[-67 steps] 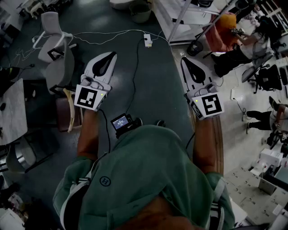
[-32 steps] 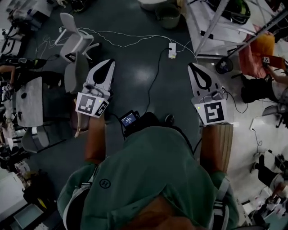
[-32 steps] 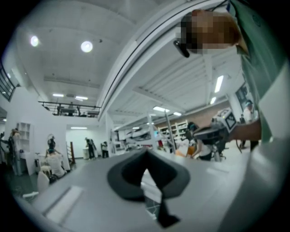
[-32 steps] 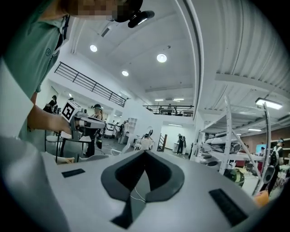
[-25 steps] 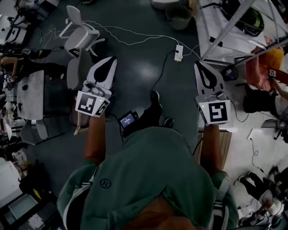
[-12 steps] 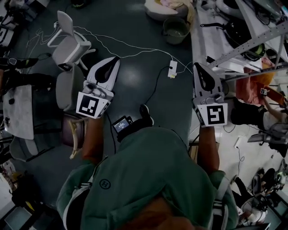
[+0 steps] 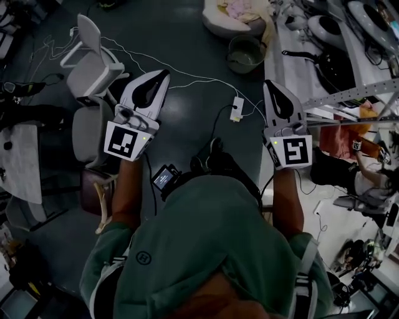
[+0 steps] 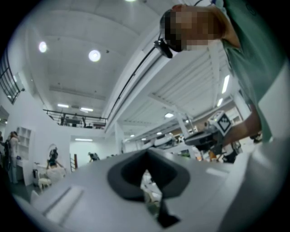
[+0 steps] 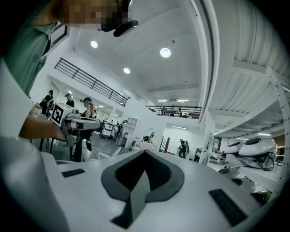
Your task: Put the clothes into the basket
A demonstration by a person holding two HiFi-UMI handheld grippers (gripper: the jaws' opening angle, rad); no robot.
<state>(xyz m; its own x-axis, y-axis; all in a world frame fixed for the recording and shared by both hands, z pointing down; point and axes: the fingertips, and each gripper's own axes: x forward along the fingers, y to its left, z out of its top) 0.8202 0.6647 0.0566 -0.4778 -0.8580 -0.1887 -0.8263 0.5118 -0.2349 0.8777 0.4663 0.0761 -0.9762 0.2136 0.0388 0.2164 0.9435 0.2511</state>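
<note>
In the head view both grippers are held out in front of me above the dark floor. My left gripper [image 7: 163, 75] is shut with nothing in it, and so is my right gripper [image 7: 272, 85]. Far ahead, at the top edge, a white round basket [image 7: 215, 26] holds pale clothes [image 7: 235, 9]; both grippers are well short of it. The left gripper view shows shut jaws [image 8: 146, 153] pointing slightly upward at a hall ceiling. In the right gripper view the shut jaws [image 9: 145, 153] point level across the hall.
A dull green bucket [image 7: 245, 55] stands just before the basket. A power strip [image 7: 235, 109] and white cable lie on the floor between the grippers. White chairs [image 7: 91, 59] stand at left. A metal rack with pans [image 7: 333, 62] stands at right. People stand farther off.
I have walked forward across the floor: the basket, bucket and rack have come into view and drawn nearer. Both grippers stay shut and empty, held out as before.
</note>
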